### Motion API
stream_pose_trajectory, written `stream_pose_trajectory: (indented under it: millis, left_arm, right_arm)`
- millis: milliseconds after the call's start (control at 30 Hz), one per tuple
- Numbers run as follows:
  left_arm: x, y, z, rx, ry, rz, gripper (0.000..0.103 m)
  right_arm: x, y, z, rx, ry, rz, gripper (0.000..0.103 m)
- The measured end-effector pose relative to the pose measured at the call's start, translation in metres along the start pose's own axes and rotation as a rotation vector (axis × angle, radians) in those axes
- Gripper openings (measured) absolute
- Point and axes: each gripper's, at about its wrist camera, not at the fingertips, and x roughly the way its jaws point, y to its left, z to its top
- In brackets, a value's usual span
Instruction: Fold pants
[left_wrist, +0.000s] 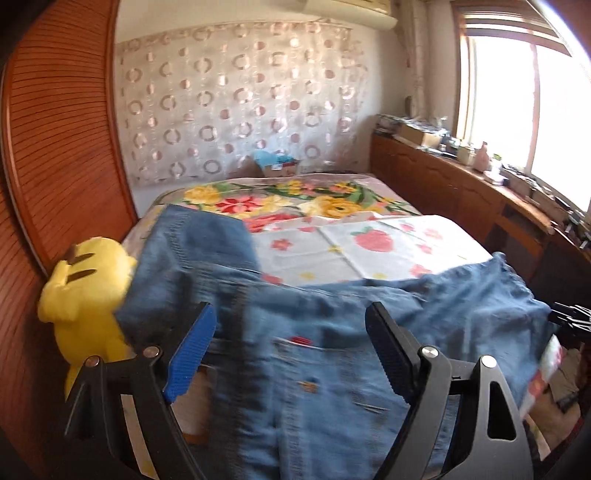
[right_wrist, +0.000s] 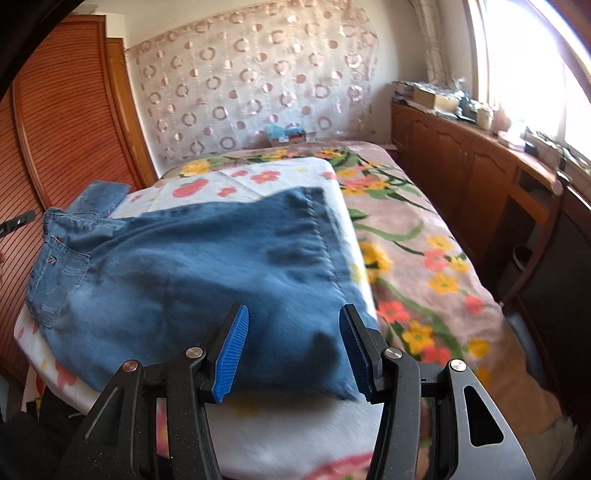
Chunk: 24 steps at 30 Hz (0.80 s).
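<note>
Bedroom, bed (right_wrist: 424, 258) under a floral blanket, a strawberry-print sheet (right_wrist: 258, 177) on top; louvred wardrobe to one side, cluttered cabinet beneath the window on the other.

Item: jeans (right_wrist: 192, 273), spread across the sheet, one leg reaching toward the far wall, the other across the near edge, waistband and pocket end nearest my left.

Left tongs (left_wrist: 291, 350): spread wide, released, nothing between them, poised over the pocket area.

Right tongs (right_wrist: 291, 350): half spread astride the leg end; pads seem clear of the denim, though blur makes this uncertain.

Risks: denim overhanging the bed edge may slide off; a one-layer pinch would skew the fold.

Obstruction: yellow plush (left_wrist: 88, 295), touching the jeans beside the wardrobe, crowds any leftward fold.
</note>
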Motion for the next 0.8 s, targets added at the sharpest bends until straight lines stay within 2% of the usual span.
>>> stream_pose_trajectory:
  millis: [267, 567, 600, 633, 667, 700, 733, 800]
  left_arm:
    - [0.004, -0.043, -0.021, 0.023, 0.04, -0.083, 0.084]
    - [0.009, -0.075, -0.045, 0.059, 0.088, -0.136, 0.084]
    - [0.01, -0.078, -0.047, 0.063, 0.095, -0.141, 0.084]
    - [0.011, -0.08, -0.048, 0.067, 0.1, -0.144, 0.084]
    - [0.012, -0.083, -0.049, 0.071, 0.104, -0.145, 0.084]
    - [0.012, -0.084, -0.05, 0.075, 0.104, -0.143, 0.084]
    - [0.011, -0.083, -0.051, 0.077, 0.104, -0.141, 0.084]
    - [0.011, -0.082, -0.052, 0.075, 0.105, -0.139, 0.084]
  right_arm:
    - [-0.012, 0.002, 0.003, 0.026, 0.023, -0.018, 0.053]
    - [-0.014, -0.008, 0.001, 0.083, 0.047, -0.025, 0.053]
    - [-0.013, -0.007, 0.001, 0.088, 0.046, -0.016, 0.046]
    - [-0.013, -0.006, 0.003, 0.088, 0.044, 0.008, 0.027]
    - [-0.016, -0.004, 0.004, 0.086, 0.025, 0.022, 0.02]
    - [-0.02, -0.001, 0.006, 0.074, 0.002, 0.013, 0.009]
    - [-0.024, 0.002, 0.007, 0.057, -0.016, 0.006, 0.005]
    - [-0.034, 0.006, 0.012, 0.049, -0.058, -0.008, 0.004]
